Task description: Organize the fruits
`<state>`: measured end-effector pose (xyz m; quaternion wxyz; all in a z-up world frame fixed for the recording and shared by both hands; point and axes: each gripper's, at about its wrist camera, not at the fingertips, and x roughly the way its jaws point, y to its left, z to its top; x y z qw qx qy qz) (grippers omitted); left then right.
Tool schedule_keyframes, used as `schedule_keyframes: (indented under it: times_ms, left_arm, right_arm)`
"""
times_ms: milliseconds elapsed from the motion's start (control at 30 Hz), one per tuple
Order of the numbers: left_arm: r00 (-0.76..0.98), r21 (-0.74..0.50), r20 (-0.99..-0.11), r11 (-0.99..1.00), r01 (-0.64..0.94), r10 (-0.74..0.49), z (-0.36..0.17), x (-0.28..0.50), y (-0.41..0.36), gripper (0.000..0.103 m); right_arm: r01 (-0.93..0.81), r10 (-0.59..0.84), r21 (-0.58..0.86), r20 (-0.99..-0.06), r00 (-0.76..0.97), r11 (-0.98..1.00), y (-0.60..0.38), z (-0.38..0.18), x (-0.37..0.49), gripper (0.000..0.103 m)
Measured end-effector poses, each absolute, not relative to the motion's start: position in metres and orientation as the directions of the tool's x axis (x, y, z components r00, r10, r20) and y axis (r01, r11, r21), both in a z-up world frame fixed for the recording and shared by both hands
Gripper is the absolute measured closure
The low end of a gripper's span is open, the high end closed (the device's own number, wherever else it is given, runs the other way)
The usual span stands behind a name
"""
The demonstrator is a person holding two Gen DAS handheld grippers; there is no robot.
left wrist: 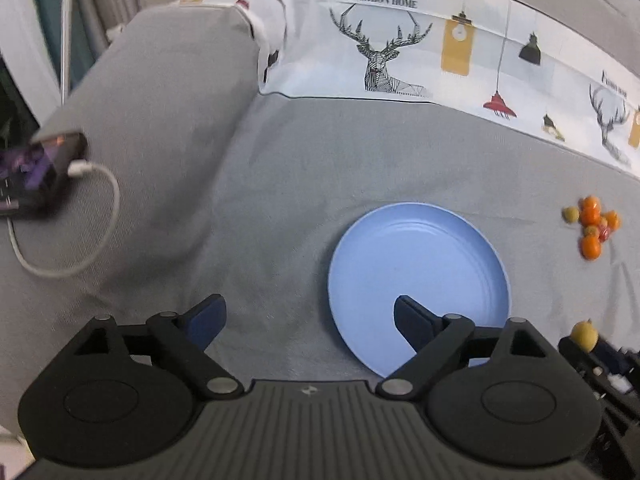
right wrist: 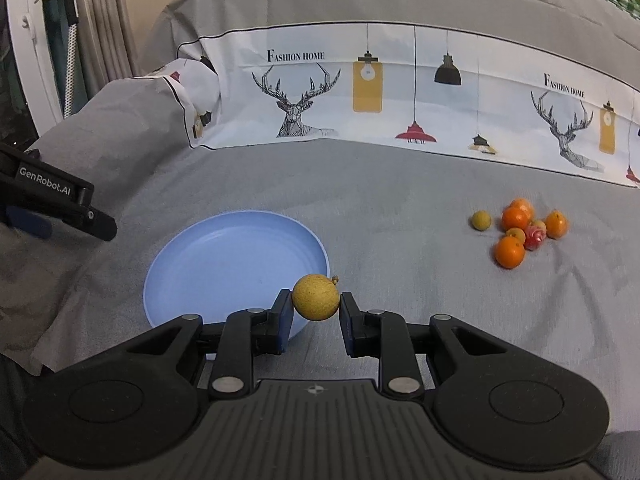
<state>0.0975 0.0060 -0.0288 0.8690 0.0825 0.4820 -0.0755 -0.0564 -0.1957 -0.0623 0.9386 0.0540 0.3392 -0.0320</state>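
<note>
Right gripper (right wrist: 316,312) has its fingers (right wrist: 283,312) clamped on a small yellow fruit (right wrist: 316,297), pads pressing both sides, stem nub pointing up-right. The held fruit hangs just off the near-right rim of the blue plate (right wrist: 192,264), above the grey bed cover (right wrist: 400,208); can't tell whether it overlaps the rim or sits just outside it. Plate holds nothing. Left gripper (left wrist: 308,316) has its fingers (left wrist: 412,320) spread wide with nothing between them; the right-hand finger sits over the plate's near-left part, the other over bare cover. In the right wrist view the left gripper shows at the left edge, beside the plate. Remaining fruit pile (right wrist: 524,232) lies on the cover well to the right of the plate: several oranges, a reddish piece and a small yellow-green one (right wrist: 480,221) just left of the cluster. A printed cushion (right wrist: 360,92) with deer and lamp motifs runs along the back. In the left wrist view, a dark device (left wrist: 36,176) with a white cable (left wrist: 100,200) plugged in lies far left on the cover.
</note>
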Motion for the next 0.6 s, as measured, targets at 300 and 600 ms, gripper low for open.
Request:
schedule_keyframes:
  times_ms: [300,600]
  left_arm:
    - [0.534,0.125,-0.845,0.960,0.250,-0.029,-0.033,0.104,-0.002,0.002]
    - [0.548,0.111,-0.815,0.878,0.466,-0.188,-0.033,0.115,-0.096,0.002]
  right_arm:
    - [0.044,0.024,0.090,-0.640,0.768,0.995,-0.194,-0.067,-0.044,0.077]
    - [0.316,-0.206,0.062,-0.638,0.742,0.947,-0.273,-0.083,-0.043,0.077]
